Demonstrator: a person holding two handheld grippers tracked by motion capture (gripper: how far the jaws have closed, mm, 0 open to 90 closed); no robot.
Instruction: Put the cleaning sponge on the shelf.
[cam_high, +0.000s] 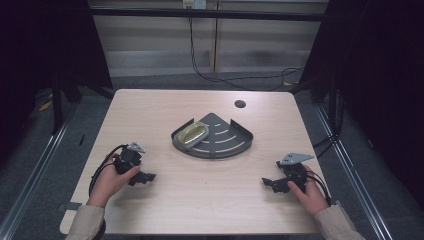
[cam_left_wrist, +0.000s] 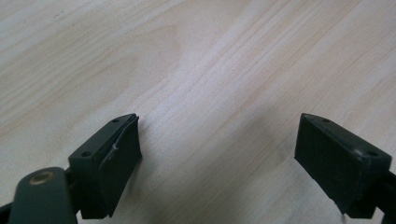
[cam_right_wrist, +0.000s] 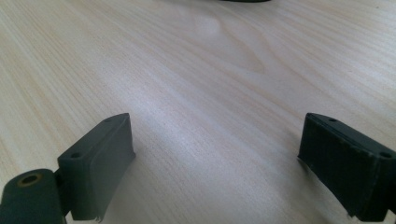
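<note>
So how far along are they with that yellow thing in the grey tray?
A yellow, oval, soap-like object already lies in the left part of the grey corner-shaped tray at the table's middle. Nothing is in hand: the left hand-held gripper and the right hand-held gripper rest near the table's near corners, jaws open over bare wood. Whether it was just placed or is about to be picked up, I cannot tell.

Right gripper (cam_right_wrist: 215, 154) jaws wide apart — bare wooden table (cam_right_wrist: 201, 70) between.
</note>
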